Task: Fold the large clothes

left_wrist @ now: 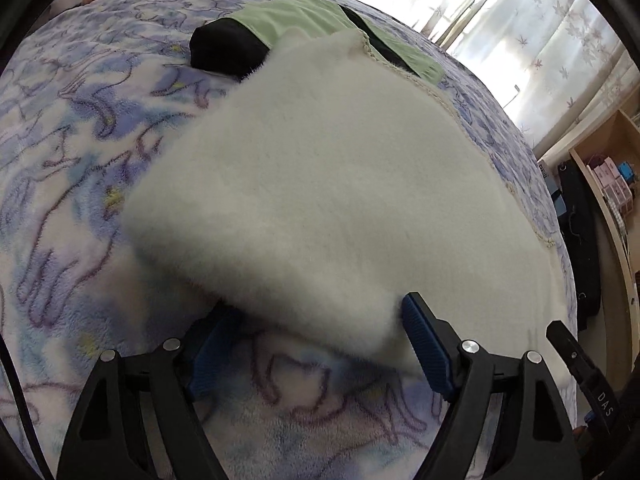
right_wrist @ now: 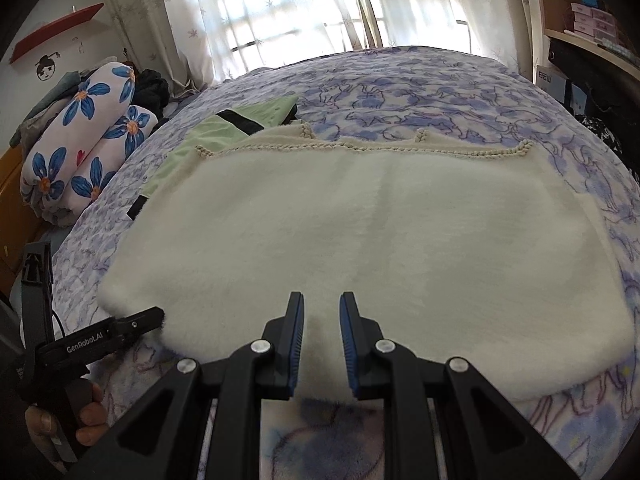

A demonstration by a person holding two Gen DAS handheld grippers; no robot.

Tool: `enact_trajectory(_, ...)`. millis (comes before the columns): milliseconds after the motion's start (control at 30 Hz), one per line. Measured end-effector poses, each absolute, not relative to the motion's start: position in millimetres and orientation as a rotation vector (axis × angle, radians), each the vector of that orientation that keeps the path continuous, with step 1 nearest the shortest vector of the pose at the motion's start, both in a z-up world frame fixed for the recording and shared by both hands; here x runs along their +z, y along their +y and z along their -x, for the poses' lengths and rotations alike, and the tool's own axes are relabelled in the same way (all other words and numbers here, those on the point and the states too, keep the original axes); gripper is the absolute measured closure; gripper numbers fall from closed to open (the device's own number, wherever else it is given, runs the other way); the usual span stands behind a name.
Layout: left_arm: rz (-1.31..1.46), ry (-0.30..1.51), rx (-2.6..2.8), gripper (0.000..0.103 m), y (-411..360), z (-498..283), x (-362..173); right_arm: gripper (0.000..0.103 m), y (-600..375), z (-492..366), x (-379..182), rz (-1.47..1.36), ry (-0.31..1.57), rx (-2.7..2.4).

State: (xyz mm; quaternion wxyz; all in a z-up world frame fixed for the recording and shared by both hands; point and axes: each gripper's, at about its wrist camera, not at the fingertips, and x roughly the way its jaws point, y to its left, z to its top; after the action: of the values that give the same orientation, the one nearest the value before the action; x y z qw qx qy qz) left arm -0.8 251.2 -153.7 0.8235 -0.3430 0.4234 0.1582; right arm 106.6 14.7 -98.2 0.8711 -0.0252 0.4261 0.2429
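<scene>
A fluffy white garment [right_wrist: 360, 232] lies folded flat on the bed, its braided trim [right_wrist: 360, 148] along the far edge. My right gripper [right_wrist: 322, 340] is shut on the garment's near edge, with white fabric pinched between its blue pads. In the left wrist view the garment [left_wrist: 320, 184] has its blurred near corner drooping between the wide-apart jaws of my left gripper [left_wrist: 318, 344]. That gripper is open and its pads do not squeeze the cloth. The left tool [right_wrist: 120, 330] and the hand [right_wrist: 60, 420] holding it appear at the garment's left corner.
The bed carries a blue-and-purple patterned blanket [right_wrist: 440, 92]. A pale green garment [right_wrist: 224, 128] with black trim and a black cloth [left_wrist: 224, 48] lie just beyond the white one. Rolled floral bedding [right_wrist: 80, 136] sits at the left edge. Shelves [left_wrist: 608, 176] stand right of the bed.
</scene>
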Motion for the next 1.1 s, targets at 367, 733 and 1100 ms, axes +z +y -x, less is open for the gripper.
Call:
enact_trajectory(367, 0.779, 0.745, 0.442, 0.048, 280, -37, -154, 0.085, 25, -125, -114, 0.063, 0.891, 0.514)
enact_trajectory(733, 0.463, 0.552, 0.427, 0.087, 222, -33, -51, 0.085, 35, -128, -136, 0.183, 0.889, 0.501)
enact_trajectory(1100, 0.249, 0.509, 0.165, 0.087, 86, -108, 24, 0.085, -38, -130, -119, -0.114, 0.943, 0.545)
